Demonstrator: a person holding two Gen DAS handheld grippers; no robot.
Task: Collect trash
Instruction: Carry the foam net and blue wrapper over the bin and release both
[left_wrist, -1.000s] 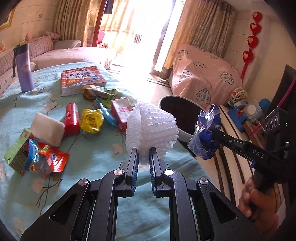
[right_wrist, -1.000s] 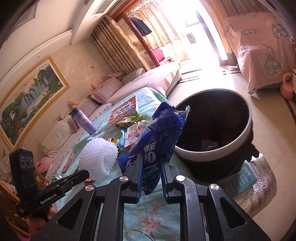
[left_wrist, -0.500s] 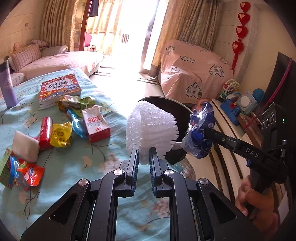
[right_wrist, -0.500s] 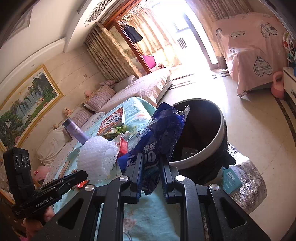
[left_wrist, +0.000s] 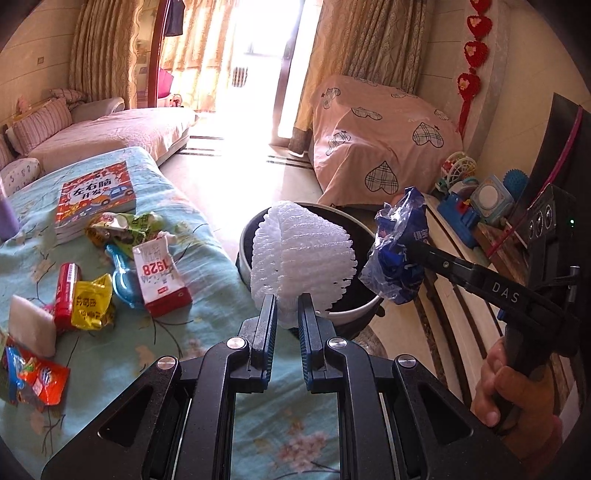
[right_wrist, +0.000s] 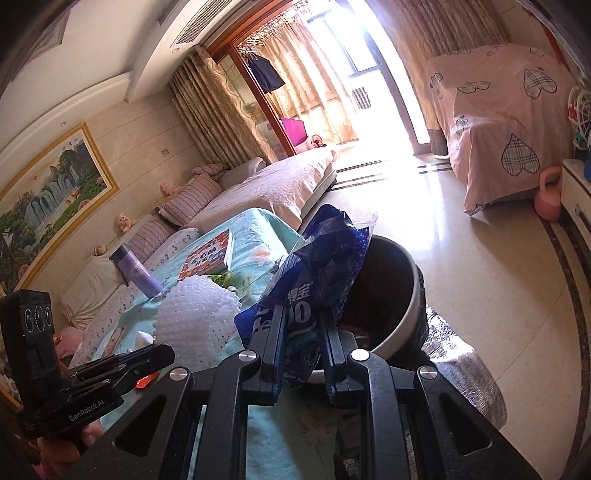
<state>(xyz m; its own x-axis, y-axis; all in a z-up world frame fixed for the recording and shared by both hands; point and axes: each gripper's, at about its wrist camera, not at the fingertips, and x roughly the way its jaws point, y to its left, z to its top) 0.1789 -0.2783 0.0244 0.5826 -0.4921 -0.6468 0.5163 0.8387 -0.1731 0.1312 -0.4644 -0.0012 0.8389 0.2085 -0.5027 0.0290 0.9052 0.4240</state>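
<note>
My left gripper (left_wrist: 287, 308) is shut on a white foam fruit net (left_wrist: 303, 258) and holds it over the near rim of the round white trash bin (left_wrist: 354, 314). My right gripper (right_wrist: 302, 321) is shut on a crumpled blue plastic wrapper (right_wrist: 317, 273), held at the bin's rim (right_wrist: 410, 314); the wrapper also shows in the left wrist view (left_wrist: 397, 251). The foam net shows in the right wrist view (right_wrist: 195, 321). Loose trash lies on the table: a red-white carton (left_wrist: 160, 275), a yellow packet (left_wrist: 90, 302), a red can (left_wrist: 66, 288), a blue bottle (left_wrist: 122, 277), a green wrapper (left_wrist: 122, 225).
The table has a light blue flowered cloth (left_wrist: 122, 350). A children's book (left_wrist: 96, 192), a white sponge (left_wrist: 29, 325), red snack wrappers (left_wrist: 37, 376) and a purple flask (right_wrist: 136, 273) are on it. A sofa, a pink-covered piece of furniture (left_wrist: 380, 147) and toys surround the area.
Both grippers have moved right, away from the table's middle toward the bin, each still holding its item. The bin now sits directly behind the foam net and wrapper.
</note>
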